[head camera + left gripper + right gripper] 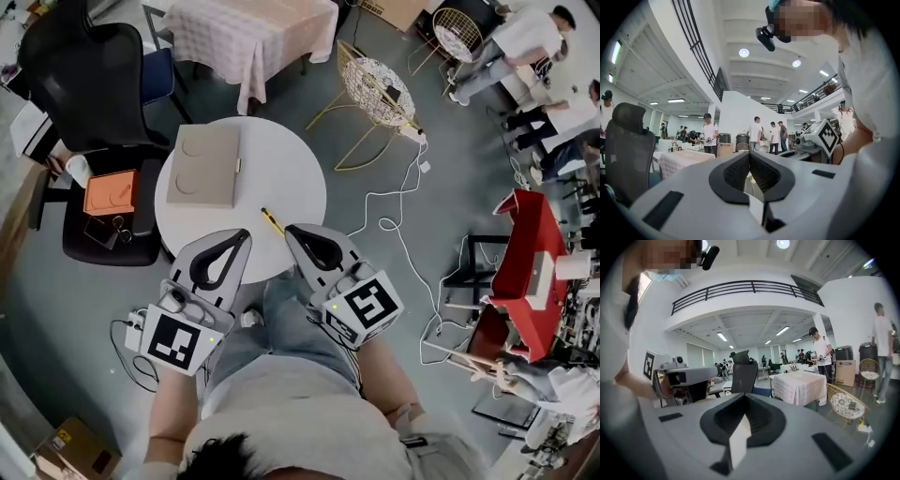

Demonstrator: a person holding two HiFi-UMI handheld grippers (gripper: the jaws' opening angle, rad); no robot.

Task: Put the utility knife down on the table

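Note:
A yellow utility knife [272,221] lies on the round white table [291,178] near its front edge, free of both grippers. My left gripper [246,235] hovers just left of the knife at the table's rim, jaws shut with nothing between them. My right gripper [291,231] sits just right of the knife, also shut and holding nothing. In the left gripper view the left gripper [750,154] is tilted up towards the room, so the knife is hidden. The right gripper [743,397] likewise looks out across the hall in the right gripper view.
A flat cardboard box [204,166] lies on the table's left half. A black office chair [89,66] and an orange box [111,192] stand to the left. A wire chair [380,89], a white cable [403,234] and a red cart [530,262] are to the right.

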